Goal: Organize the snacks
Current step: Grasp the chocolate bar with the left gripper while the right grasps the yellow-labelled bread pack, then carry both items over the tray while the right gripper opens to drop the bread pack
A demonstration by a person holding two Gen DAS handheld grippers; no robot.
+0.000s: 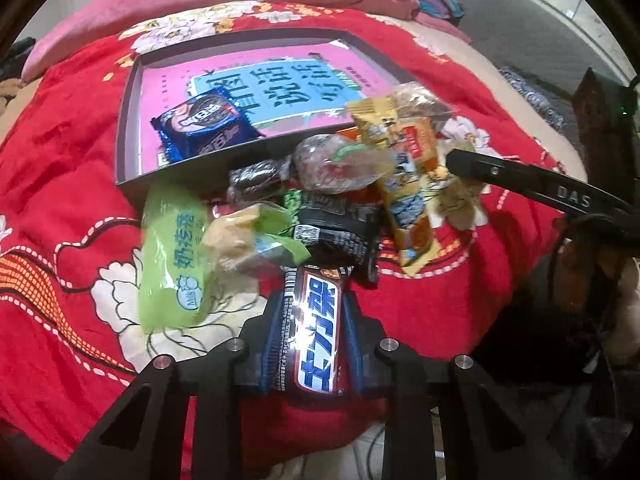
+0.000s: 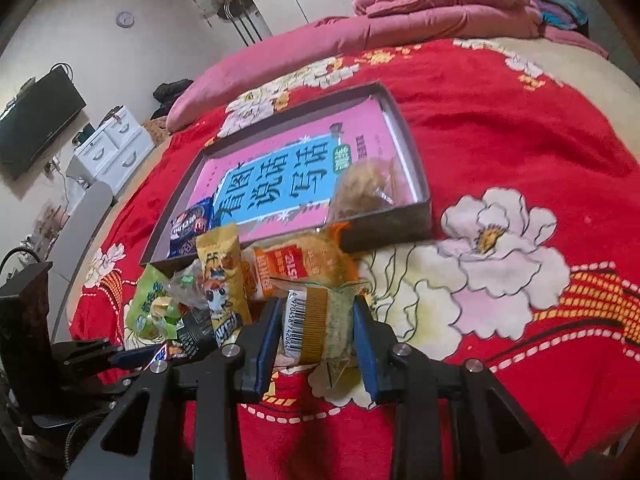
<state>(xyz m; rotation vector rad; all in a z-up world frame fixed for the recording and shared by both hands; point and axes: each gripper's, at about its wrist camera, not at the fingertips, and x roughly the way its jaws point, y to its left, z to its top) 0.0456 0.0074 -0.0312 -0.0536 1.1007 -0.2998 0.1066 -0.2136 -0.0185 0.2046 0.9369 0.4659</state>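
Left gripper point(image 1: 312, 336) clenched on chocolate bar point(image 1: 314, 332), at near edge of snack pile point(image 1: 320, 200) on bed point(image 1: 440, 300). Right gripper point(image 2: 316, 328) grasping barcoded packet point(image 2: 320, 320). Beyond pile: tray point(image 1: 128, 120), blue cookie pack point(image 1: 204, 124) in its near-left corner.

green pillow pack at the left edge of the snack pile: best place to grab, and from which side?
Take the green pack across its narrow width near the lower end, coming from above on the open left side. It lies long and flat on the red bedspread; its right edge is crowded by the yellow-green pastry pack, and its puffy middle would likely squash.
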